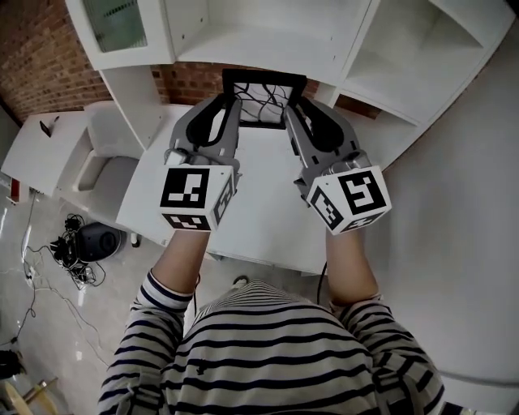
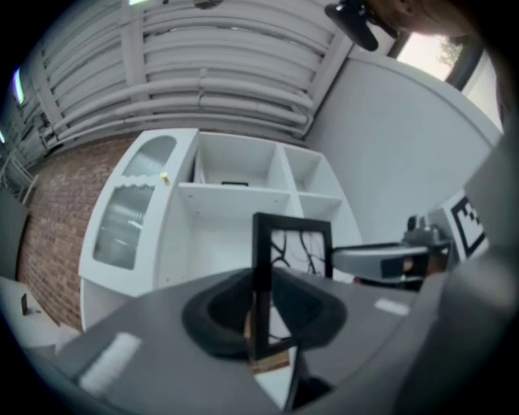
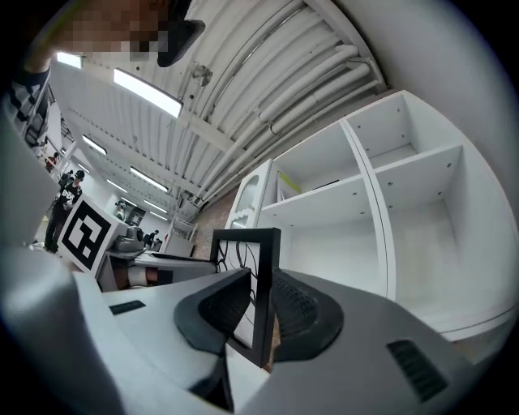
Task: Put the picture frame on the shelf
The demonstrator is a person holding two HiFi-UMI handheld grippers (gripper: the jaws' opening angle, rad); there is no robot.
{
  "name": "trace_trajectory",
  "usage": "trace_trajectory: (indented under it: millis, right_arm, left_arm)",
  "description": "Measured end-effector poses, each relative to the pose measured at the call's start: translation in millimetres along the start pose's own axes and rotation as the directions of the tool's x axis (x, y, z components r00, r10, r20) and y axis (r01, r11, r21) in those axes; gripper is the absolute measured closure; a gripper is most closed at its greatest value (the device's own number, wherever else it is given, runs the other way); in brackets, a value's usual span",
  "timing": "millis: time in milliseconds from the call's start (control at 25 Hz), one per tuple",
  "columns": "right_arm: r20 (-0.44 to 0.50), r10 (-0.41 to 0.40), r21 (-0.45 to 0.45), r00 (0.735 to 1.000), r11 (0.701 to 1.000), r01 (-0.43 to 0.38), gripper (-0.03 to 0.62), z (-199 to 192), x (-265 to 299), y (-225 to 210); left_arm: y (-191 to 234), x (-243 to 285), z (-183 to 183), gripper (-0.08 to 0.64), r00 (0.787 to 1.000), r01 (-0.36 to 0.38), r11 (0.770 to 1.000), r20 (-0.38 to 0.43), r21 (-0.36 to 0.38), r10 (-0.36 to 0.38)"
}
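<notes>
A black picture frame [image 1: 263, 99] with a white print of dark branching lines is held upright between both grippers, in front of the white shelf unit [image 1: 268, 40]. My left gripper [image 1: 229, 109] is shut on the frame's left edge [image 2: 261, 275], the black pads pressing both faces. On the right edge [image 3: 263, 300] my right gripper [image 1: 290, 113] is shut in the same way. The frame's lower part is hidden behind the jaws in both gripper views. The shelf's open compartments [image 2: 239, 190] stand just beyond the frame.
A white table [image 1: 259, 211] lies under the grippers. Brick wall [image 1: 36, 57] shows behind the shelf unit. A glass-fronted cabinet door [image 1: 117, 24] is at the shelf's left. A grey chair [image 1: 101, 166] and a dark round object with cables [image 1: 89, 243] sit on the floor at left.
</notes>
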State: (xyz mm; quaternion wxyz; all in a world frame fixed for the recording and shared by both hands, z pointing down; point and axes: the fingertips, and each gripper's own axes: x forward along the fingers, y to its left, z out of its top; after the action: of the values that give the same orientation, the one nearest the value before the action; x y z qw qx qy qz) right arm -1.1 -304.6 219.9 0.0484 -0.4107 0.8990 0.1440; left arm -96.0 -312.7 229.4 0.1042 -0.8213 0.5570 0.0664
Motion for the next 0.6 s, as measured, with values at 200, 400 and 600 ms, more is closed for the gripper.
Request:
trace_trajectory:
  millis: [200, 400, 600]
  right_arm:
    - [0.017, -0.038, -0.024, 0.999, 0.999, 0.038, 0.534, 15, 39, -12]
    - [0.026, -0.064, -0.017, 0.998, 0.998, 0.064, 0.534, 25, 63, -30]
    - [0.033, -0.071, -0.008, 0.997, 0.997, 0.071, 0.534, 31, 89, -56]
  left_arm:
    - [31, 34, 14, 0.485, 0.999, 0.04, 0.999, 0.027, -0.009, -0.04]
    - [45, 63, 26, 0.485, 0.997, 0.064, 0.998, 0.046, -0.022, -0.063]
    - [57, 99, 34, 0.485, 0.997, 0.061, 0.998, 0.054, -0.02, -0.06]
